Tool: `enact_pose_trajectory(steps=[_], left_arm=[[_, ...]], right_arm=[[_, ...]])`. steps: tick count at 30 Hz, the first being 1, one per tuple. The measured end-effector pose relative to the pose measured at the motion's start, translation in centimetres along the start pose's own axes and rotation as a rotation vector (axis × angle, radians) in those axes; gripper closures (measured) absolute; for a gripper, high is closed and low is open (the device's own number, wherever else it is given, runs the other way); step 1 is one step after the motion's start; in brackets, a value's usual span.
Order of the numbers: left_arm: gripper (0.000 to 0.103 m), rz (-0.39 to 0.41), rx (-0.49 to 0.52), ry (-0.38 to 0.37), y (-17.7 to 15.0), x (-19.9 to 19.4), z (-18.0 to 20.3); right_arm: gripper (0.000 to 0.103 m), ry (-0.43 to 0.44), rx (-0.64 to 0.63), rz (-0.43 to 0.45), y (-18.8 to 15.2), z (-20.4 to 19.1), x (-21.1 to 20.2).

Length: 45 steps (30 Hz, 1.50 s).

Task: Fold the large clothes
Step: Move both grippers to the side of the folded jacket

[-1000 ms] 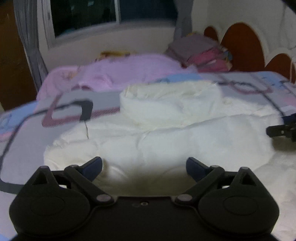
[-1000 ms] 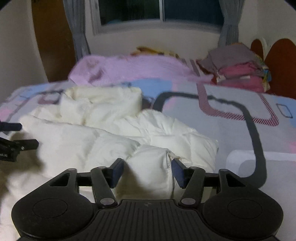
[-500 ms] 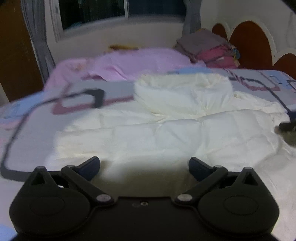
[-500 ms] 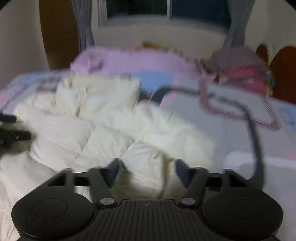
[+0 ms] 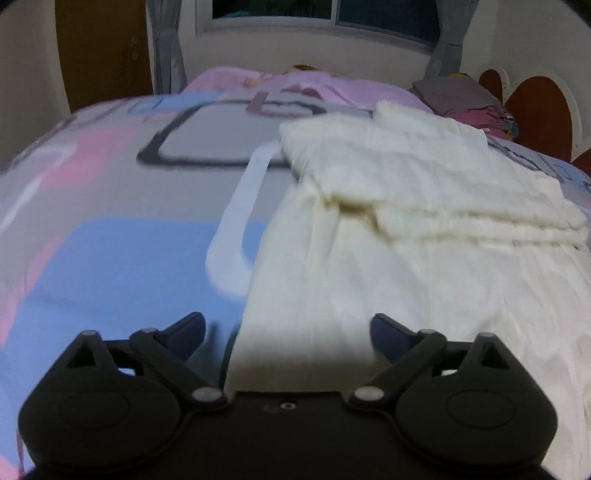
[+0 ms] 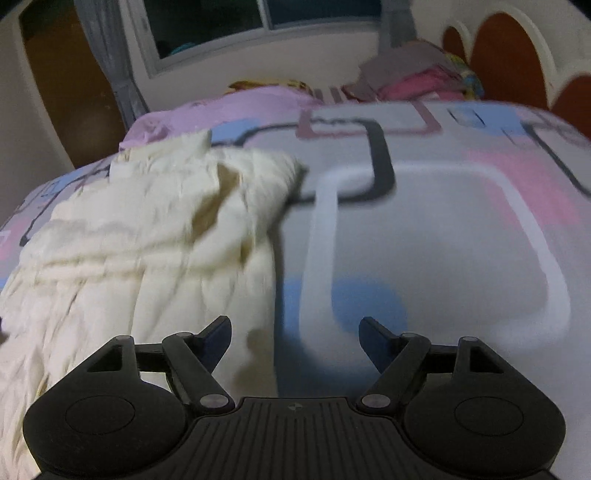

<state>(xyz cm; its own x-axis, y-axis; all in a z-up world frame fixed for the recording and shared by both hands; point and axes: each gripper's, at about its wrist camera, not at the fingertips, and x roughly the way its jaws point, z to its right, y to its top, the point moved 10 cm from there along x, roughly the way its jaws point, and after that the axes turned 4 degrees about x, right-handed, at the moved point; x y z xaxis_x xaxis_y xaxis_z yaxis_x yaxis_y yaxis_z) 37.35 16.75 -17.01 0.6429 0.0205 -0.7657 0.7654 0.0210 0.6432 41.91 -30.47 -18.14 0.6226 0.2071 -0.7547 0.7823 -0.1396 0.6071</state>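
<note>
Where the left wrist camera looks forward, the left gripper (image 5: 288,326) sits at the bottom of the picture with its jaws spread wide and nothing between them; they have just been closing a little. Beneath the jaws lies the near left edge of a cream quilted garment (image 5: 413,236), which is spread over the right half of the bed (image 5: 110,229). The garment's far part is folded back on itself into a thicker layer. It does not touch either fingertip as far as the blurred picture shows. The bed cover is grey, pink and blue with dark outlined rectangles. At the bed's far edge lies a pink blanket (image 5: 325,83), and at the far right corner sits a stack of folded clothes (image 5: 461,99) beside a headboard (image 5: 535,107).

In the right wrist view, the right gripper (image 6: 295,332) also stands well open and empty. Its left fingertip (image 6: 218,332) hangs over the garment's right edge (image 6: 155,236), while the other one is above bare bed cover (image 6: 443,229). The garment fills the left side of the bed here, bunched and creased toward the far end. The folded stack (image 6: 417,77) sits at the far edge, with a window (image 6: 258,22) above.
</note>
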Motion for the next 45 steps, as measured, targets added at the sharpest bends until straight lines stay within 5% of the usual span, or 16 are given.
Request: enact_pose_trajectory(steps=[13,19,29,34,40,45], left_arm=[[0.009,0.006,-0.036,-0.113,-8.3,-6.7,-1.4],[0.026,-0.012,-0.058,-0.189,-10.9,-8.5,-1.1],[0.047,-0.022,-0.142,-0.352,-11.1,-7.9,-0.1],[0.048,-0.050,-0.174,-0.418,-10.3,-6.6,0.7],[0.064,-0.037,-0.172,-0.452,-10.9,-7.2,0.8],[0.058,-0.043,-0.195,-0.468,-10.9,-6.9,0.3]], right_arm=[[0.027,0.046,0.271,-0.052,-11.0,0.1,-7.3],[0.034,0.077,0.314,-0.060,-14.0,-1.0,-9.1],[0.039,0.120,0.342,-0.036,-13.7,-1.4,-9.1],[0.044,0.135,0.352,-0.062,-12.8,-0.6,-7.4],[0.051,0.272,0.349,-0.105,-14.7,-2.1,-8.3],[0.057,0.337,0.455,-0.076,-14.4,-0.8,-8.6]])
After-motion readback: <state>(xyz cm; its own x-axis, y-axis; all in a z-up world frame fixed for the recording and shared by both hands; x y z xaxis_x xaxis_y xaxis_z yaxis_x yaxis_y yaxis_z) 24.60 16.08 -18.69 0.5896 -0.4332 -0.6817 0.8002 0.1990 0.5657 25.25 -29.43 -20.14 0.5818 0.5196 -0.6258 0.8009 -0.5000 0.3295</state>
